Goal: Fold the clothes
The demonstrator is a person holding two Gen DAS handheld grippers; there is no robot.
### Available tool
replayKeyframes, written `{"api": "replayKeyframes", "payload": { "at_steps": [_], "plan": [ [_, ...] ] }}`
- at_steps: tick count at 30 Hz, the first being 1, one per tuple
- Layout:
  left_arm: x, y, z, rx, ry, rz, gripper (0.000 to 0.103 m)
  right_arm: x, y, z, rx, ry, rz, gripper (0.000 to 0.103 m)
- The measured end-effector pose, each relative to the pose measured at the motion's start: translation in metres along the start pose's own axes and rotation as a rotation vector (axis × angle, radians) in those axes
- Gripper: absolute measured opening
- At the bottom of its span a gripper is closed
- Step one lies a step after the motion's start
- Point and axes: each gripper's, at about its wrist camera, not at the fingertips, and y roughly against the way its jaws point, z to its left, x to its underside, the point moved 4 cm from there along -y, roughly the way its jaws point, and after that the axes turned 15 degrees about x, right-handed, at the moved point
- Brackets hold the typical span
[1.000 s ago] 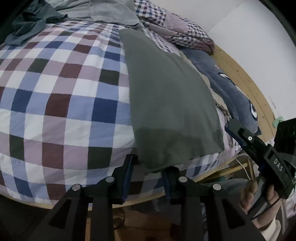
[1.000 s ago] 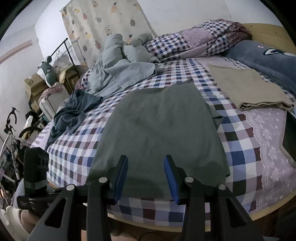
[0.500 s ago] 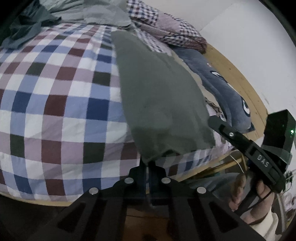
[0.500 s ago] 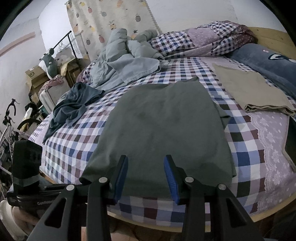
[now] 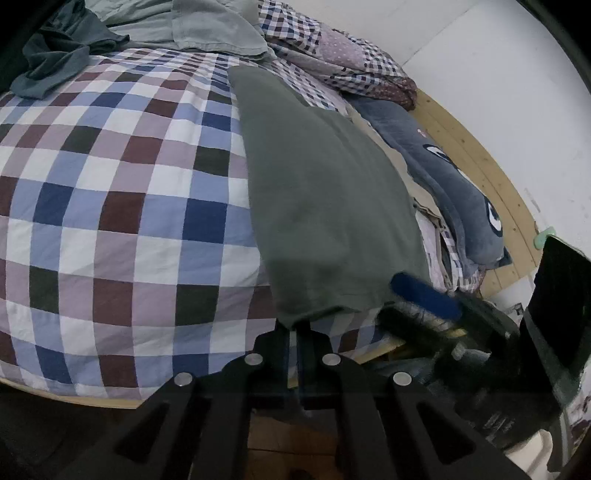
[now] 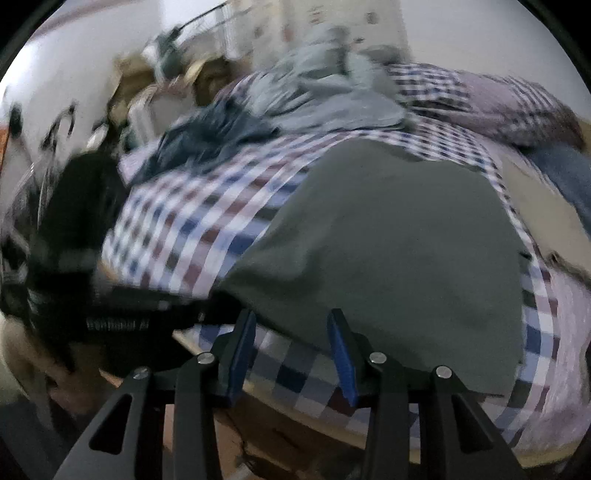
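Green cloth [image 5: 325, 206] lies flat on the bed, on top of the checked sheet [image 5: 122, 221], in the left wrist view. It runs from the near edge of the bed up toward the far end. The left gripper [image 5: 295, 332] has its two fingers pressed tight together on the near corner of the green cloth, so it is pinching that corner. To the right, low down, the right gripper [image 5: 424, 295] shows as a blurry blue and black shape just beside the other near corner of the cloth. A dark blue plush pillow [image 5: 443, 177] lies along the right side of the bed, next to the wooden bed frame [image 5: 480, 155]. A grey-green heap of clothes [image 5: 207, 29] and a dark blue-grey garment [image 5: 55, 55] sit at the far end.

Right wrist view is blurry. The right gripper [image 6: 291, 343] has its blue fingers spread wide apart with nothing between them. It hangs at the near edge of the bed, just in front of the green cloth [image 6: 388, 240]. The cloth lies on the checked sheet [image 6: 192, 229]. At the left, the left gripper [image 6: 122, 317] is a dark blur by the cloth's near left corner. The heap of clothes [image 6: 332, 85] and the dark garment [image 6: 214, 129] lie behind.
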Motion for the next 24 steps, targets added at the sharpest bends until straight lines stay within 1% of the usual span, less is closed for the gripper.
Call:
{"api": "replayKeyframes", "payload": {
  "at_steps": [3,6,8,10,11,12,13,14,15,16,21,24],
  "plan": [
    [0.000,0.001,0.003,0.003,0.008,0.000,0.001,0.006,-0.011,0.016,0.042,0.096,0.025,0.042],
    [0.002,0.000,0.005,0.002,0.017,0.004,0.002,0.009,-0.019,0.022,0.086,0.151,0.033,0.041],
    [0.004,0.000,0.006,-0.001,0.022,0.008,0.003,0.008,-0.022,0.024,0.108,0.173,0.026,0.031],
    [0.004,0.000,0.006,-0.002,0.022,0.011,0.006,0.006,-0.022,0.024,0.130,0.183,0.015,0.008],
    [0.004,0.000,0.006,0.001,0.021,0.011,0.007,0.004,-0.020,0.023,0.132,0.179,0.004,0.003],
    [0.003,-0.001,0.005,0.004,0.019,0.009,0.013,0.003,-0.016,0.023,0.121,0.174,-0.007,0.003],
    [0.003,0.000,0.005,0.004,0.018,0.006,0.022,0.001,-0.012,0.023,0.110,0.169,-0.018,0.002],
    [0.002,0.000,0.004,0.007,0.019,0.003,0.026,0.000,-0.007,0.022,0.090,0.161,-0.026,0.002],
    [0.002,0.000,0.004,0.009,0.020,-0.001,0.033,-0.001,-0.002,0.022,0.074,0.155,-0.033,0.002],
    [0.002,0.000,0.004,0.012,0.021,-0.005,0.036,-0.001,0.000,0.022,0.064,0.151,-0.032,0.001],
    [0.003,0.007,0.005,0.042,0.054,-0.001,0.037,0.006,0.003,0.023,0.028,0.163,-0.004,0.001],
    [0.001,0.014,0.007,0.068,0.082,-0.021,0.037,0.012,0.002,0.027,0.016,0.184,0.020,0.001]
  ]
}}
